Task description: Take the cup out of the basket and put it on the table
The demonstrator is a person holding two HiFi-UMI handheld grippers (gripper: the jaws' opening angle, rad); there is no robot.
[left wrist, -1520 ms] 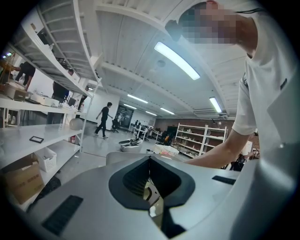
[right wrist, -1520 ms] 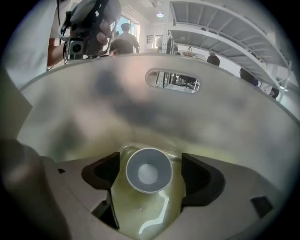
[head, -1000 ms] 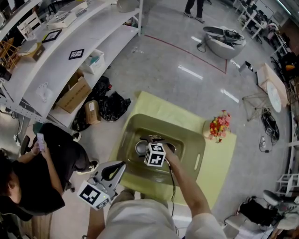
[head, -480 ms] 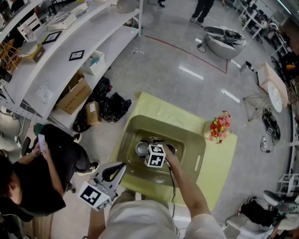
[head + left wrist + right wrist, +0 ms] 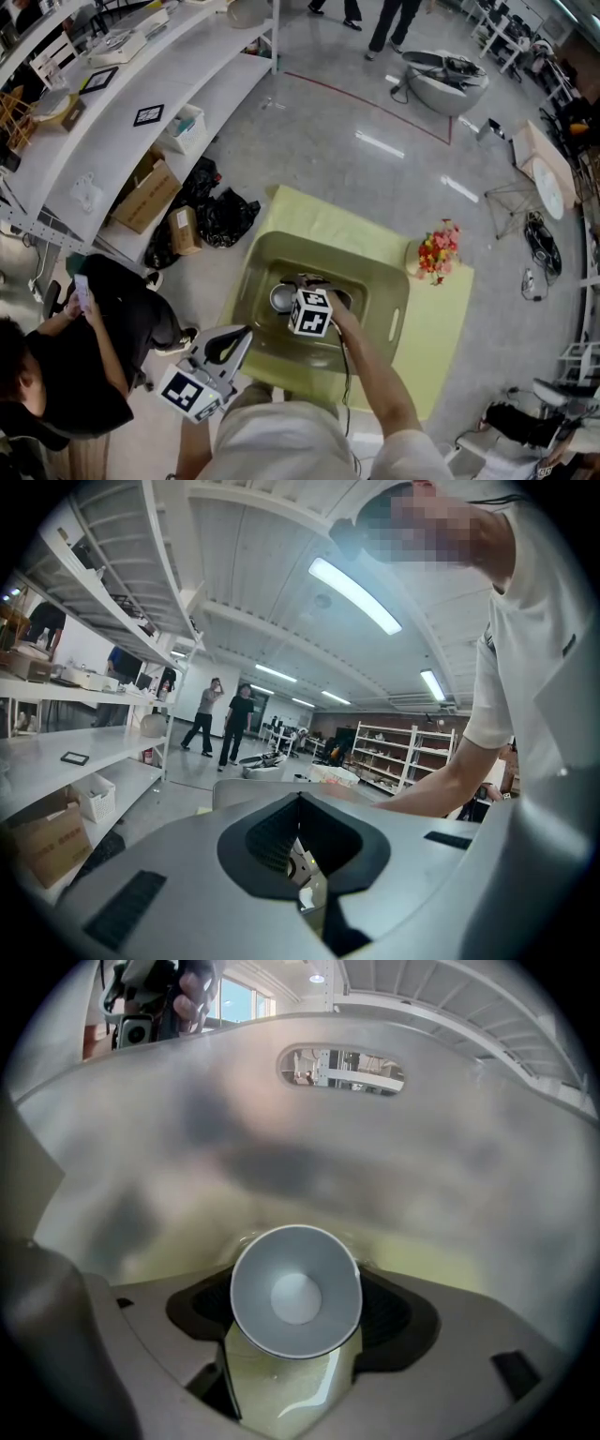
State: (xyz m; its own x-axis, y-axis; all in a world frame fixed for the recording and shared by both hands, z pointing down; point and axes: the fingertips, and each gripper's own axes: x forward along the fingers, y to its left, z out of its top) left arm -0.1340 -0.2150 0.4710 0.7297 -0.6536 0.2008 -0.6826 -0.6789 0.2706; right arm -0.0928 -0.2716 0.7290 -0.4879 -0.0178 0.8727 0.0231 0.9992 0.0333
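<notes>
Olive-green plastic basket [image 5: 375, 272]: on the yellow-green table [image 5: 442, 319], holding one pale grey cup [image 5: 295, 1290].
Right gripper [image 5: 296, 1246]: inside the basket, jaws pinching the cup's sides.
Left gripper [image 5: 300, 803]: jaws pressed together, empty, off the table's near edge.

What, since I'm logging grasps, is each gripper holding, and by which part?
The right gripper is shut on the cup, jaws pressing opposite sides of its wall, down in the basket. The left gripper holds nothing, jaws together.
</notes>
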